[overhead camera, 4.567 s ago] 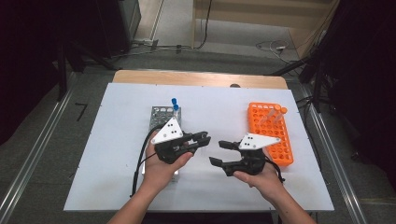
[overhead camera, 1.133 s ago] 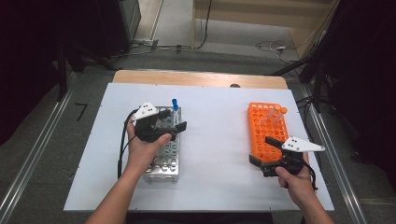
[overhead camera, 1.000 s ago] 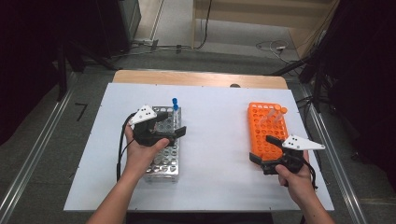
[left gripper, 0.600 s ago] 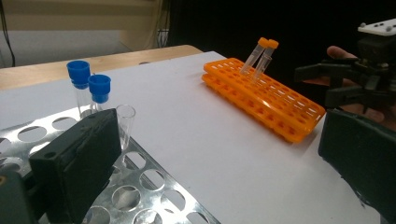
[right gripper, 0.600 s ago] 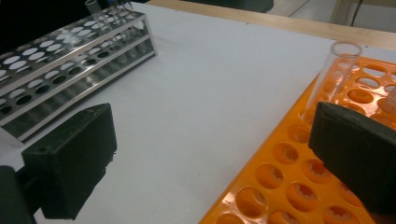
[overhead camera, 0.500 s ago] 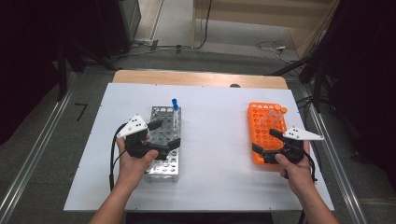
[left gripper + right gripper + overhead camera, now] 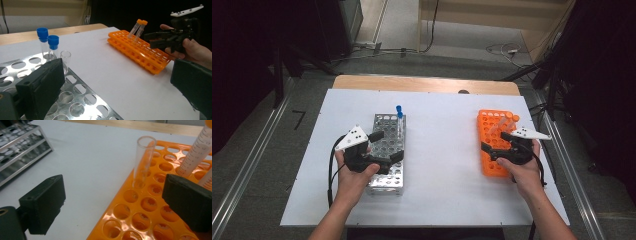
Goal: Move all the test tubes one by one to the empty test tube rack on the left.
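My right tongs [image 7: 112, 205] hang over the orange rack [image 7: 150, 220] with jaws wide and just starting to close, nothing between them yet. The uncapped clear tube [image 7: 143, 161] stands in a hole just ahead. I judge I am approaching it; next I must bring both pads around it. My left tongs [image 7: 382, 146] wait open over the metal rack [image 7: 387, 150], empty.

The left gripper [image 7: 384, 146] hovers open over the metal rack [image 7: 388, 150] at the table's [image 7: 442, 165] 9 o'clock. The right gripper [image 7: 495, 146], jaws just closing slightly with nothing between them, is over the orange rack [image 7: 492, 135] at 3 o'clock.
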Available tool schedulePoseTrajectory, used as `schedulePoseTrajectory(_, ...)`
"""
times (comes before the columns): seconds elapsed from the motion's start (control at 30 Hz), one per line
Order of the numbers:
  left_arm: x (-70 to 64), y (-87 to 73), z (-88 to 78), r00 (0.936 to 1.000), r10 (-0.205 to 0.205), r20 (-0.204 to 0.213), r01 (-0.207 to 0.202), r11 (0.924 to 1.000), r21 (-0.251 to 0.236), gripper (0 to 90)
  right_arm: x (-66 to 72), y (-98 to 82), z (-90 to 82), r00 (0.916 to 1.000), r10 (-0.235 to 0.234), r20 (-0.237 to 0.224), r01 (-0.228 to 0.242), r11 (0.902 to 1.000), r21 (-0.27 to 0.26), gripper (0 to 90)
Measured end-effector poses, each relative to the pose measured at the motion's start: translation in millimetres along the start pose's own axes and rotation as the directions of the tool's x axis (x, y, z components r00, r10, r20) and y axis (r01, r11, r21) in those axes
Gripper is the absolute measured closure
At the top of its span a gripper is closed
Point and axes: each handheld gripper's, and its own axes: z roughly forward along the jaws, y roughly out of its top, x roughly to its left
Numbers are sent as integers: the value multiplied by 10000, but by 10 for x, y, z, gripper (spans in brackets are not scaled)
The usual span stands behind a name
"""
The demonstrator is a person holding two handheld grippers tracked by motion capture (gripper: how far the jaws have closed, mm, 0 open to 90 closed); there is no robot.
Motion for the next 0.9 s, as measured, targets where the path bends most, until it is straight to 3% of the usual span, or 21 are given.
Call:
schedulePoseTrajectory(0.17, -3, 0, 4, 10000, -13, 7, 13, 10000, 10, 0, -31, 46, 95, 9987, 277, 432, -291, 9990, 325, 225)
schedulePoseTrajectory(0.3, -8, 1, 4, 10000, -8, 6, 8, 10000, -22, 0, -70, 112, 166, 9956, 686, 632, -728, 9952, 660, 415)
schedulePoseTrajectory(0.37, -9, 1, 4, 10000, -17, -7, 17, 10000, -16, 0, -68, 140, 186, 9947, 513, 889, -564, 9968, 561, 455)
schedulePoseTrajectory(0.53, -16, 4, 9, 10000, -12, 3, 12, 10000, -27, 0, -69, 184, 275, 9906, 397, 1309, -545, 9922, 1118, 564)
schedulePoseTrajectory(0.67, -16, 4, 10, 10000, -15, -25, 15, 10000, -2, 0, -78, 204, 315, 9805, 621, 1864, -886, 9865, 1375, 649)
schedulePoseTrajectory(0.73, -18, 4, 11, 10000, -12, -27, 12, 10000, -1, 0, -97, 210, 319, 9789, 645, 1937, -913, 9870, 1327, 675)
schedulePoseTrajectory(0.8, -21, 7, 13, 10000, -14, -35, 14, 10000, -18, 0, -104, 214, 321, 9833, 573, 1728, -809, 9879, 1326, 731)
schedulePoseTrajectory(0.9, -24, 11, 16, 10000, 22, -21, -22, 10000, -31, 0, -83, 213, 327, 9837, 382, 1756, -620, 9893, 1323, 740)
